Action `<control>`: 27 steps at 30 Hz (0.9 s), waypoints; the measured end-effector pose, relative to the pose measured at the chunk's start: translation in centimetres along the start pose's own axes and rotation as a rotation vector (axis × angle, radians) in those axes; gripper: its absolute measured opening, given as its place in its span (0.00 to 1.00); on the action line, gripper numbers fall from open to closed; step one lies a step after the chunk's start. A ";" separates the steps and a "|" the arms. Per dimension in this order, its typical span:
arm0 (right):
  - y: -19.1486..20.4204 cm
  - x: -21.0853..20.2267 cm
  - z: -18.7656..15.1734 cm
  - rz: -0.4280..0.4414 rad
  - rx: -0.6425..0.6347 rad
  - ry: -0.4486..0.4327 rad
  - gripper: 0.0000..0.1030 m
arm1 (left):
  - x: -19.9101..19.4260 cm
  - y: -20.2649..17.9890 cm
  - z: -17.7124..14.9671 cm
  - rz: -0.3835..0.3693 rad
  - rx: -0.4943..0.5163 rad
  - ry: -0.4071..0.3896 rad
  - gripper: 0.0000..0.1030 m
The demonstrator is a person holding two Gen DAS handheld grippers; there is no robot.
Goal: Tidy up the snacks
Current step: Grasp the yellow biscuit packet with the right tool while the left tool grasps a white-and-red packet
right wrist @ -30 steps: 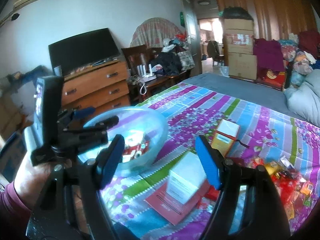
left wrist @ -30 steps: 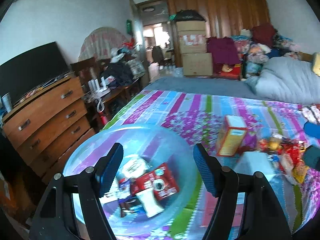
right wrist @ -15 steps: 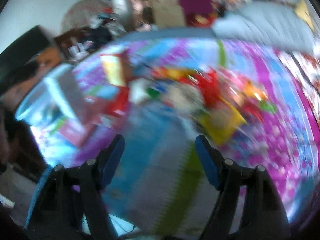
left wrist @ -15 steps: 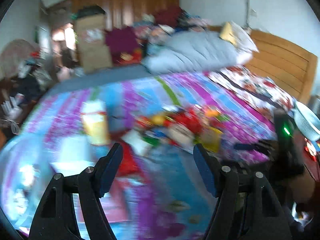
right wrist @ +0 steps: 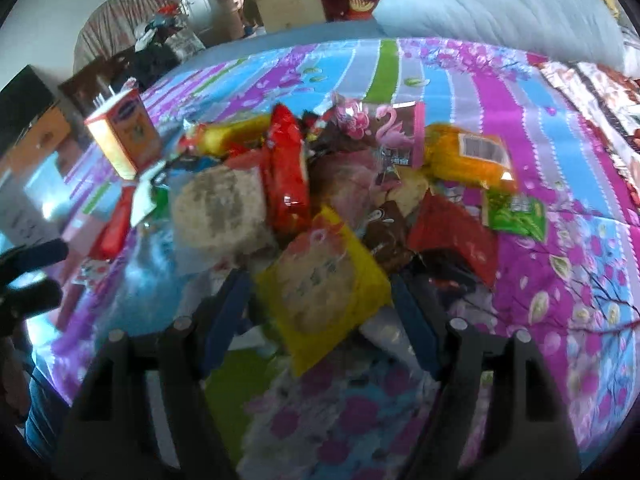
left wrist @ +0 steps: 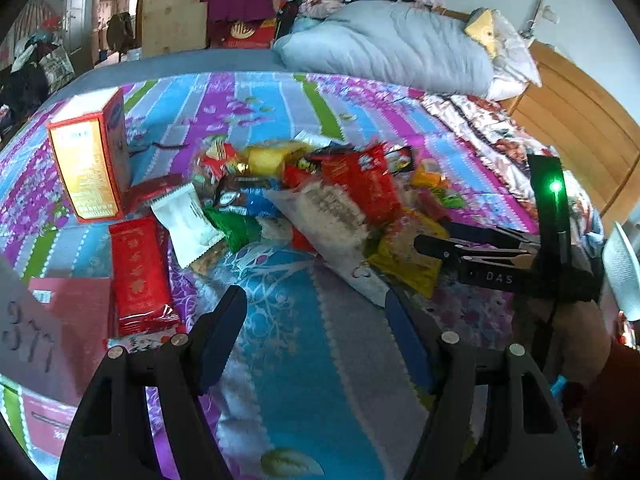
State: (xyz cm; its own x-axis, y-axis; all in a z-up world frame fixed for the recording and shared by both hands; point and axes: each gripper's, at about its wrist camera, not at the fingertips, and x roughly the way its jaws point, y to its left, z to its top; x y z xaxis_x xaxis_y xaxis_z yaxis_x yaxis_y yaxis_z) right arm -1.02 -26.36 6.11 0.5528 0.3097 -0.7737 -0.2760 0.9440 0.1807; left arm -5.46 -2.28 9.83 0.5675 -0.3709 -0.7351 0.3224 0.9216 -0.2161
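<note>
A heap of snack packets [left wrist: 320, 192] lies on the striped bedspread. My left gripper [left wrist: 316, 332] hangs open over bare bedspread just in front of the heap, nothing between its fingers. My right gripper [right wrist: 320, 320] is open and low over the near edge of the snack heap [right wrist: 340, 200]. A yellow packet with a round cracker [right wrist: 324, 292] lies in the gap between its fingers; no pad visibly presses on it. A long red packet [left wrist: 138, 276] and a white packet [left wrist: 186, 220] lie left of the heap. The right gripper's body [left wrist: 500, 256], with a green light, shows at right.
An orange box [left wrist: 88, 160] stands upright to the heap's left, and a pink box [left wrist: 72, 312] lies nearer. A grey duvet [left wrist: 392, 48] and wooden headboard [left wrist: 580, 112] bound the far right. The left gripper's blue pads [right wrist: 36, 252] show at the left edge.
Both views swung away from the clear bowl and dresser, right and downward onto the snack heap. Both grippers stayed open, with the right one ending over the yellow packet.
</note>
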 end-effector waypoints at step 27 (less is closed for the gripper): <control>-1.5 -6.4 -5.7 0.024 0.064 -0.006 0.45 | 12.0 -3.5 0.3 -0.006 -0.086 0.158 0.39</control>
State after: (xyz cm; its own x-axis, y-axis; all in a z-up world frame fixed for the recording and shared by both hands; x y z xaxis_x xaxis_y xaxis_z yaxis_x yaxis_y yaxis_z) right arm -8.64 -30.45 7.30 0.5513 0.3325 -0.7652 -0.2383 0.9417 0.2375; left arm 0.45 -9.98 1.94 0.4377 -0.3601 -0.8239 0.2558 0.9283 -0.2698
